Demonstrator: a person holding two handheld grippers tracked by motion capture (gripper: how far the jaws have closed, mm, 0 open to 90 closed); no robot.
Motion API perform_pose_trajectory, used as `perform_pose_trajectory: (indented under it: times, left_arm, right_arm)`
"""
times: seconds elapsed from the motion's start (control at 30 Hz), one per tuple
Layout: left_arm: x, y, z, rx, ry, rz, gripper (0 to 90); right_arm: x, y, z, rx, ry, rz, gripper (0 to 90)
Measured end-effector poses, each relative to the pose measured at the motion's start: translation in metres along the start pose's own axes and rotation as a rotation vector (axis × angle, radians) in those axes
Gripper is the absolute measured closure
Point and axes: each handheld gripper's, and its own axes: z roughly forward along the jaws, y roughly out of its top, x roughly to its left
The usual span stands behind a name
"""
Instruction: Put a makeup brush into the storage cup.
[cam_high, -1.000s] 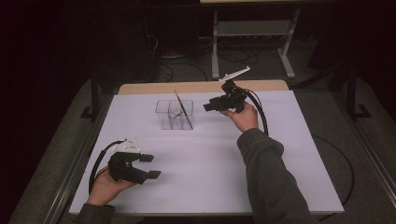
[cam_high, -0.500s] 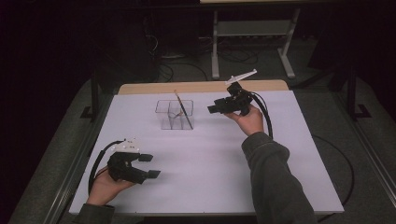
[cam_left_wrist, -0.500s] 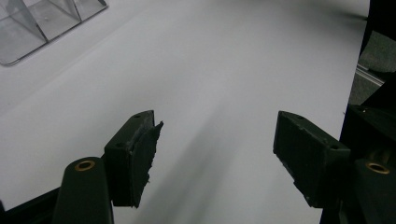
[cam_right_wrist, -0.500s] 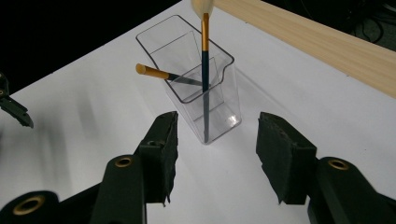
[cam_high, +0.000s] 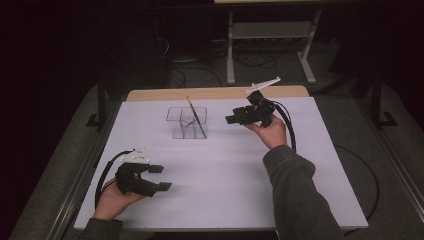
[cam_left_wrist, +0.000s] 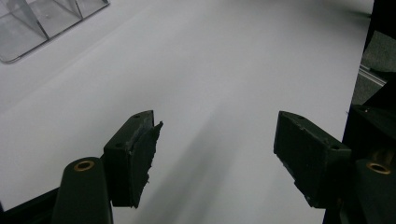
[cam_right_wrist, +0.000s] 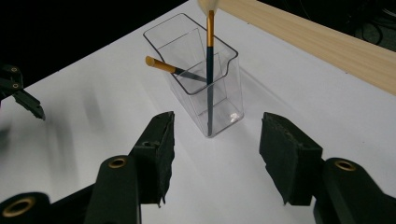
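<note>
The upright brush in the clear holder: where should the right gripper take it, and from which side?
Probably the gold band of the upright brush, which rises above the clear holder's rim. The right gripper, open, could come in from its own side, jaws either side of that band, then lift straight up.

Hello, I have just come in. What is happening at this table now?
A person sits at a white table and holds a hand-held gripper in each hand. Both are open and hold nothing. The right hand-held gripper is raised and points at a clear plastic holder near the far edge. Two brushes stand inside it, leaning. The left hand-held gripper is low, near the front left of the table, away from the holder.
</note>
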Motion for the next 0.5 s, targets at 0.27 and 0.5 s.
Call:
perform_pose_trajectory:
  times: [0.27,0.5]
  left_arm:
    - [0.0,0.0,0.001,-0.002,-0.001,-0.006,29.0]
    - [0.0,-0.001,0.002,-0.002,0.0,-0.008,28.9]
  right_arm:
    - [0.002,-0.006,-0.006,-0.003,-0.003,-0.009,41.7]
    - [0.001,-0.013,-0.011,-0.004,-0.004,0.01,40.6]
